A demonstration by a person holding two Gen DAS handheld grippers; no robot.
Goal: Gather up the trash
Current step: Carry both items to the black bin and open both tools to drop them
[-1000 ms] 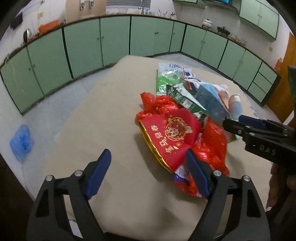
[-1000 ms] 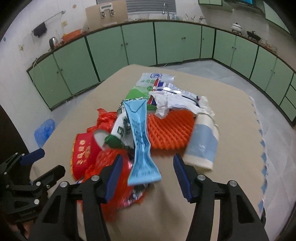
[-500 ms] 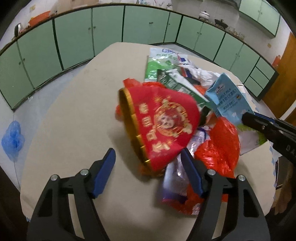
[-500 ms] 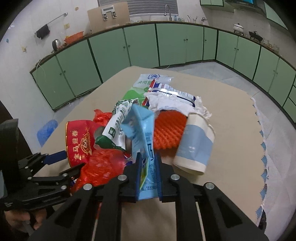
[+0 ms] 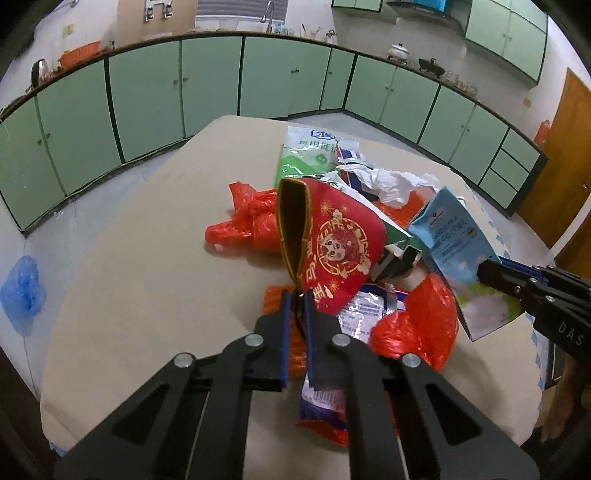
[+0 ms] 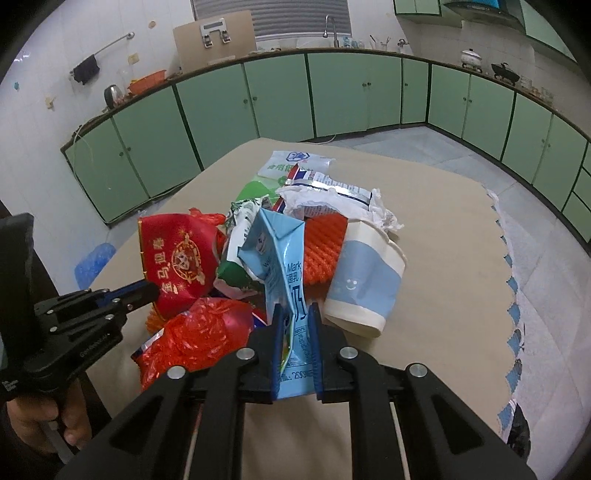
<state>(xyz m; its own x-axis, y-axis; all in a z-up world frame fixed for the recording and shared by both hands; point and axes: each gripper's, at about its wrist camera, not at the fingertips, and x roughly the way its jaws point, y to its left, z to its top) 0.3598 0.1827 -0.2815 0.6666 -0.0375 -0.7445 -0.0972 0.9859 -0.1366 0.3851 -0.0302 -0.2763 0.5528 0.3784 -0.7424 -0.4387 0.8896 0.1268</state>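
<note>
red pouch (image 5: 340, 243) pinched at its lower edge by left gripper (image 5: 297, 301); right gripper (image 6: 295, 317) clamps blue milk carton (image 6: 280, 266).

You are in a home kitchen: green cabinets (image 6: 280, 99) line the far walls under a counter, with a tap (image 6: 330, 25), a kettle (image 6: 111, 94), a pot (image 5: 399, 50) and a wok (image 5: 428, 65) on top.

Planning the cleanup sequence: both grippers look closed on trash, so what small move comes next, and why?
Probably lift both clear of the pile: the left gripper pinches the red gold-trimmed pouch, the right gripper the light blue milk carton.
</note>
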